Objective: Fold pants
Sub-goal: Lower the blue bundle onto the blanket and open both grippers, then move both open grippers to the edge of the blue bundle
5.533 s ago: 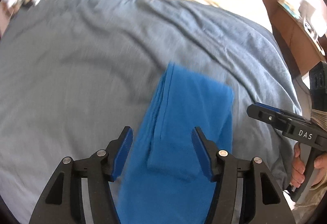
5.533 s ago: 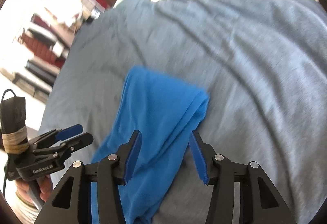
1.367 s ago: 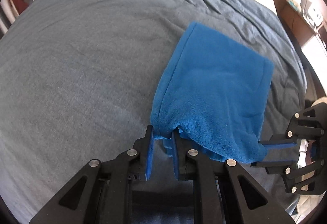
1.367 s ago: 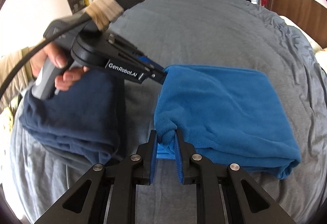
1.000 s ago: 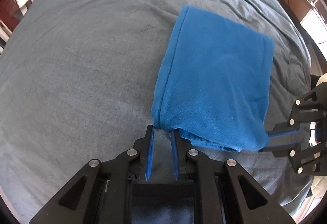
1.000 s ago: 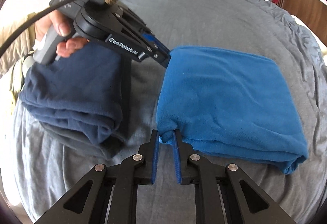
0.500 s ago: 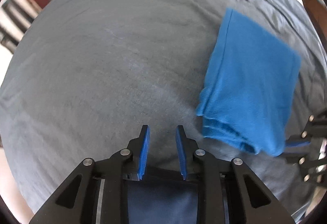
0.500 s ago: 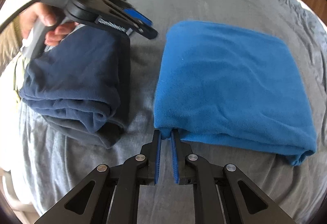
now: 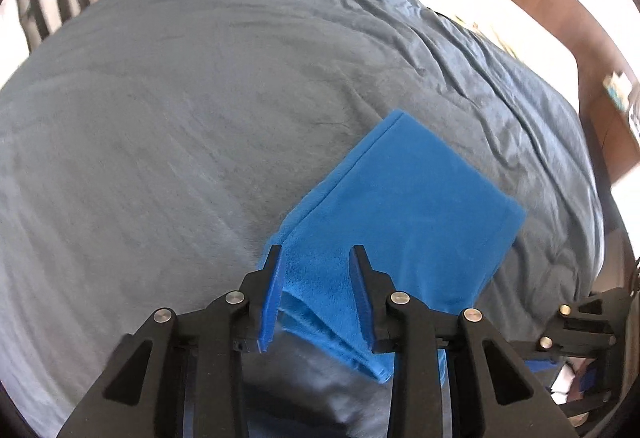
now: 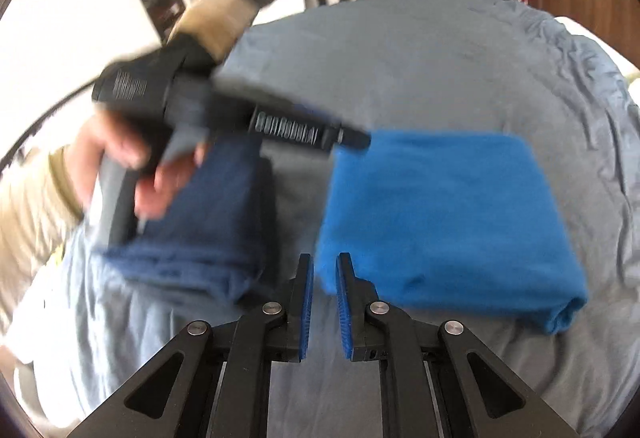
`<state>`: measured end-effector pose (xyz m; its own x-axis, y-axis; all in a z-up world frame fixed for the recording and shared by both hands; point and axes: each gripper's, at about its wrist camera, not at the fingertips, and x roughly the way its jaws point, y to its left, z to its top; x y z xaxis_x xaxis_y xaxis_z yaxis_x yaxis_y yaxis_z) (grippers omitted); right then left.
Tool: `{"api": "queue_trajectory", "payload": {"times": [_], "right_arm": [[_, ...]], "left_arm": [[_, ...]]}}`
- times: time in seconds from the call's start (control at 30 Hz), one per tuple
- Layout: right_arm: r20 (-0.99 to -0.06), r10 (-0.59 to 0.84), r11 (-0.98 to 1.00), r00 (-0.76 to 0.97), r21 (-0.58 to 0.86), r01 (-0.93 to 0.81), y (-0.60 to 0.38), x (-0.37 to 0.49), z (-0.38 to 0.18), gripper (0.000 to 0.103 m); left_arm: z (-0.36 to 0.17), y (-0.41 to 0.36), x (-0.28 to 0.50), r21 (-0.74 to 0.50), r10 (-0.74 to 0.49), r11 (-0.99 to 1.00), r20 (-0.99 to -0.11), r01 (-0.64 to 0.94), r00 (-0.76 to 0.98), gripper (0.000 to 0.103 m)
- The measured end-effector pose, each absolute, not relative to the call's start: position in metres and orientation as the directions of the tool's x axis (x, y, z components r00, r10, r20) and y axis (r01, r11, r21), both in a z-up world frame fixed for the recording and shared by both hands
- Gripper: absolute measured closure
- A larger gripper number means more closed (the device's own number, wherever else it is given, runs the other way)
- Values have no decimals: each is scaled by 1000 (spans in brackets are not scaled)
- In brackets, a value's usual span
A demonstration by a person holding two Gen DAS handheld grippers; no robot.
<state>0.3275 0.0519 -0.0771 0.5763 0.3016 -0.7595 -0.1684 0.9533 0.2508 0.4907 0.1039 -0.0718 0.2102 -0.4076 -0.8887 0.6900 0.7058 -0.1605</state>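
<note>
Pants [image 10: 440, 222], bright blue, lie folded into a thick, neat rectangle on the grey bedcover [image 9: 200, 118], so the folding looks finished or very nearly so.

Nearest in the right wrist view, the right gripper [image 10: 323, 274] has its jaws almost shut with nothing between them; the bundle's near corner sits just past the tips, toward 1 o'clock, and the pads appear clear of it. In the left wrist view, the left gripper [image 9: 316, 258] is opening its jaws. The bundle's stacked edges show between and behind them at 12 to 1 o'clock, but the pads do not press on the cloth.

Farther out, at 10 o'clock in the right wrist view, a folded pair of dark navy pants [image 10: 208, 222] lies beside the blue one, a strip of bedcover between them.

By my reading, only withdrawing both tools remains, or perhaps setting the blue bundle with the navy one.
</note>
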Motion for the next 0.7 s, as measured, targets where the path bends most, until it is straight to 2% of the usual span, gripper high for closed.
{"api": "queue_trajectory", "payload": {"times": [0.13, 0.33, 0.57, 0.7], "right_arm": [[-757, 277, 959, 591, 252, -127, 49, 347, -90, 90], [-817, 311, 951, 486, 268, -157, 58, 345, -123, 90], [-859, 351, 936, 374, 313, -159, 55, 334, -148, 90], [-875, 359, 933, 324, 328, -147, 35, 320, -141, 90]], "left_arm": [[-87, 103, 491, -165, -380, 722, -906, 672, 186, 74], [-101, 110, 484, -140, -337, 742, -924, 656, 183, 74], [-106, 108, 481, -110, -300, 789, -927, 604, 223, 68], [-89, 106, 465, 59, -176, 829, -916, 555, 360, 68]]}}
